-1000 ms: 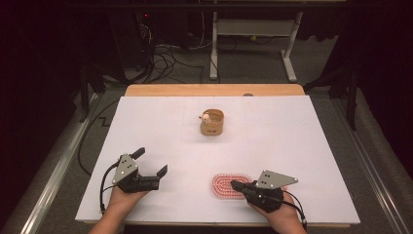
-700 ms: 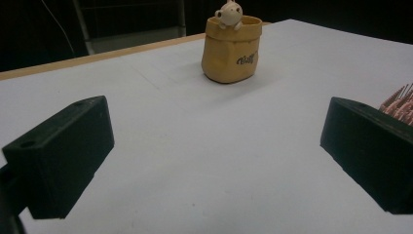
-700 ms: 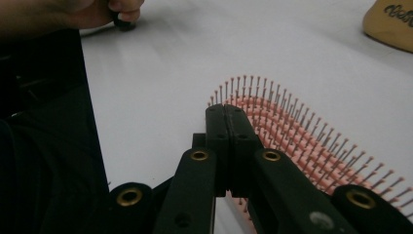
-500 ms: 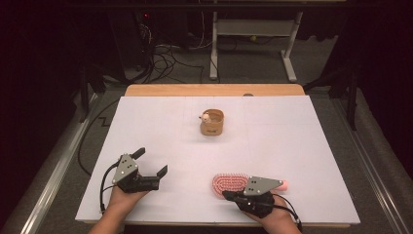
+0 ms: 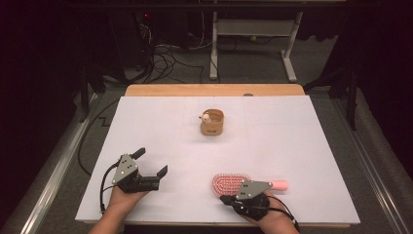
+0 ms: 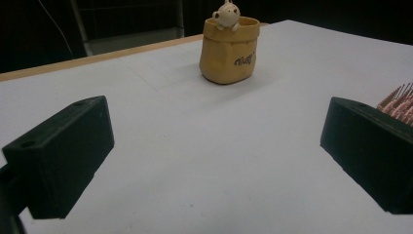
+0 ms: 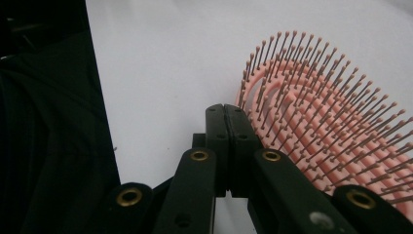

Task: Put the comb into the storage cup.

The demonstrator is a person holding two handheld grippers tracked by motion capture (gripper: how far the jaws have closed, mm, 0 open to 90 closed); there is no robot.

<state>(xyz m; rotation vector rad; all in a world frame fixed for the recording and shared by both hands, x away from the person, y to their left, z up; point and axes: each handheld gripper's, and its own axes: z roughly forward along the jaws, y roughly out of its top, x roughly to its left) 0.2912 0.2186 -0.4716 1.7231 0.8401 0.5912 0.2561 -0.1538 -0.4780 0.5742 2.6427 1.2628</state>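
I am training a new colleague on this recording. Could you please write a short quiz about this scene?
1. True or false: the right gripper has its jaws closed together, with nothing between them.
2. What lies beside the right gripper? A) a pink hairbrush B) a blue cup C) a metal spoon
3. Where does the yellow pot stand, and is any gripper touching it?

Key:
1. True; the jaws meet next to the bristles.
2. A, the pink hairbrush, bristles up.
3. Toward the far middle of the white table; neither gripper touches it. The left gripper is open, apart from it.
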